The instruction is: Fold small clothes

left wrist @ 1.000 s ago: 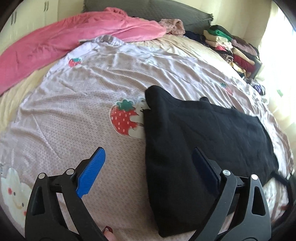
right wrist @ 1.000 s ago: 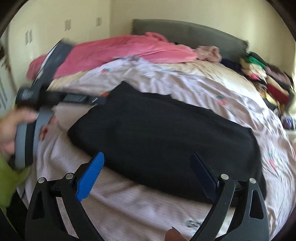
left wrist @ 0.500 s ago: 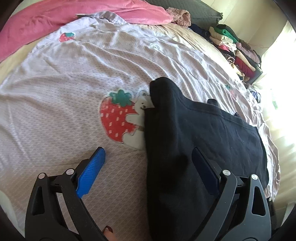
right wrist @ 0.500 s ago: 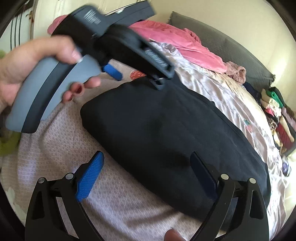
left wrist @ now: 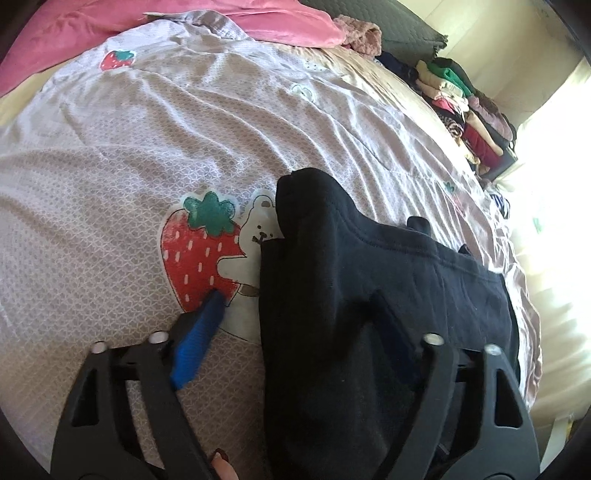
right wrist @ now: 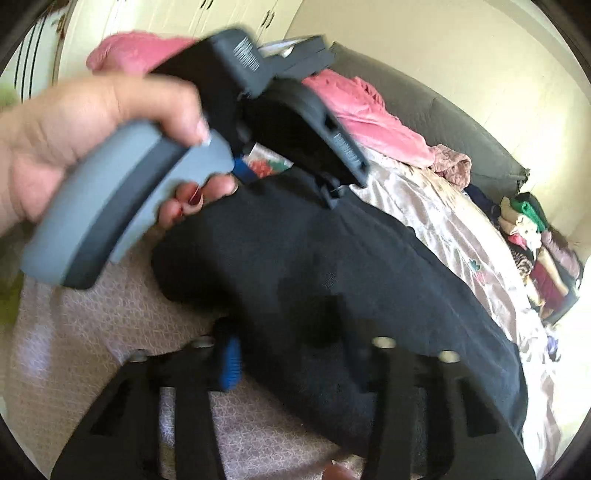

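A folded black garment (left wrist: 369,302) lies on the lilac strawberry-print bedspread (left wrist: 147,147). My left gripper (left wrist: 295,310) is low over its left edge, jaws partly open, one blue finger (left wrist: 201,328) on the bedspread and the other dark against the cloth. In the right wrist view the garment (right wrist: 369,280) fills the middle. My right gripper (right wrist: 291,336) straddles its near edge, jaws partly closed around the cloth, blurred. The left gripper body (right wrist: 184,147), held in a hand, sits over the garment's far corner.
A pink blanket (left wrist: 184,29) and grey cushion (left wrist: 399,26) lie at the head of the bed. A stack of folded clothes (left wrist: 469,114) stands at the far right. A bright window is on the right.
Both grippers have come down closer to the black garment and their jaws have narrowed. The left gripper's hand now looms larger in the right wrist view.
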